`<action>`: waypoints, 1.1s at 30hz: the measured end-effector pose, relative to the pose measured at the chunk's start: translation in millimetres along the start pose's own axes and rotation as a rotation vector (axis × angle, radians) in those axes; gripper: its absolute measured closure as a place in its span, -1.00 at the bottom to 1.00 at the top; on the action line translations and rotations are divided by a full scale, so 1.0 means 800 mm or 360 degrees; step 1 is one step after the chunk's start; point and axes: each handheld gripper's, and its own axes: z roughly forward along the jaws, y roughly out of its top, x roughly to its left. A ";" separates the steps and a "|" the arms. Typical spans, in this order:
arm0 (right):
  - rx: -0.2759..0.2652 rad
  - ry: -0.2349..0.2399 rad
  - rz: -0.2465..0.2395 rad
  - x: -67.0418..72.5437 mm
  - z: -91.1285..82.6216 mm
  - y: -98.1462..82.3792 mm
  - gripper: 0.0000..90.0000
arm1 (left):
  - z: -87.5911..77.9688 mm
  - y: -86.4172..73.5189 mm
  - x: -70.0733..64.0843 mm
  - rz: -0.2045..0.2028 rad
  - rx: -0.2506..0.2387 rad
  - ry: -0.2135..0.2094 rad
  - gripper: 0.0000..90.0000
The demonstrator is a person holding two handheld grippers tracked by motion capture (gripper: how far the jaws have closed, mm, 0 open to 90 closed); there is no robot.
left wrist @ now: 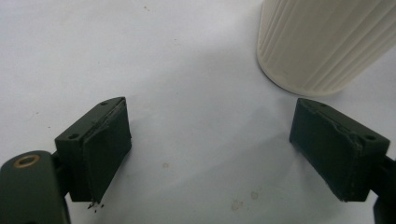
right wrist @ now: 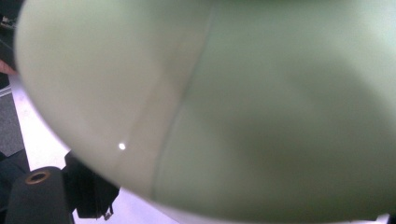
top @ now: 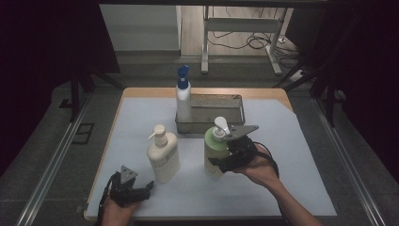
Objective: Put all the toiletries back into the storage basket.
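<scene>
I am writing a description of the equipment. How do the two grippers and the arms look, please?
Both grippers, left and right, are black, each with a grey three-cornered plate on top and a black cable. The left gripper's fingers are blocky, with flat, worn pads. A brass-coloured ring sits near each camera. The forearms are bare, without sleeves.

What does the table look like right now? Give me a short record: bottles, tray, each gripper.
green bottle: upright on the mat, front right, clamped by the right gripper
cream bottle: upright, front left, untouched
blue-capped bottle: standing at the left end of the tray
tray: metal, at the back of the mat
left gripper: open, nothing between the jaws, low over the mat near the cream bottle
right gripper: shut on the green bottle's side
</scene>
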 end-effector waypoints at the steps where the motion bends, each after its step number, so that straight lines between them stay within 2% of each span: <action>1: 0.0001 -0.0002 0.0006 -0.001 0.000 0.002 -0.73 | 0.000 0.000 0.000 0.0001 0.0000 0.0000 -0.72; 22: -0.0046 -0.0031 0.0033 -0.018 -0.002 0.051 -0.73 | 0.000 0.000 0.000 -0.0001 -0.0002 0.0000 -0.72; 33: -0.0057 -0.0100 0.0058 -0.035 -0.001 0.075 -0.73 | 0.000 0.000 0.000 0.0001 -0.0001 0.0000 -0.72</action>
